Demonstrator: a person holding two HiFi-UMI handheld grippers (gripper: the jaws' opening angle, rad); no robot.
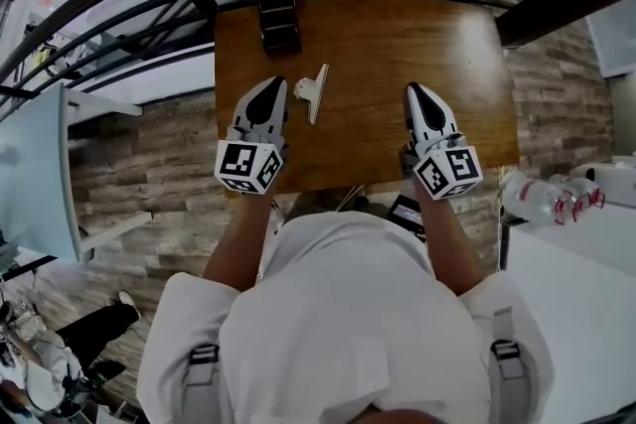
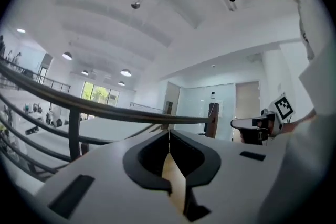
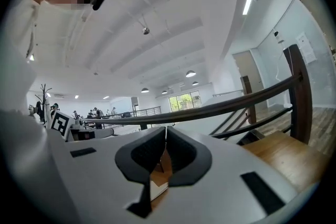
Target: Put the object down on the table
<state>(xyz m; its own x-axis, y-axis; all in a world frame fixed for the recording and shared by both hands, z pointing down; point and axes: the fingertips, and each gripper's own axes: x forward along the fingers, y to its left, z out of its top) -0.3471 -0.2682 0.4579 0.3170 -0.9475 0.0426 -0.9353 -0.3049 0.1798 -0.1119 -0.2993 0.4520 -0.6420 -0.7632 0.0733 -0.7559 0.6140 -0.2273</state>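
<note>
The white clip (image 1: 313,92) is judged light, stiff, best pinched across its handle; left gripper (image 1: 272,88) and right gripper (image 1: 414,94) are pressed together, empty.

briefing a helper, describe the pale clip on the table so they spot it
On the wooden table, look just right of the left hand-held gripper. The clip there is slim and pale, unlike the black blocky item at the far edge.

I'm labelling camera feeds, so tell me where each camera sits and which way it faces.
Head view: on the head, steeply down at table, clip; both forearms, shirt show.
Left gripper view: on left gripper, tilted up at railing, ceiling; sleeve shows.
Right gripper view: on right gripper, up at railing, ceiling; shirt shows.
Shared: the railing.
</note>
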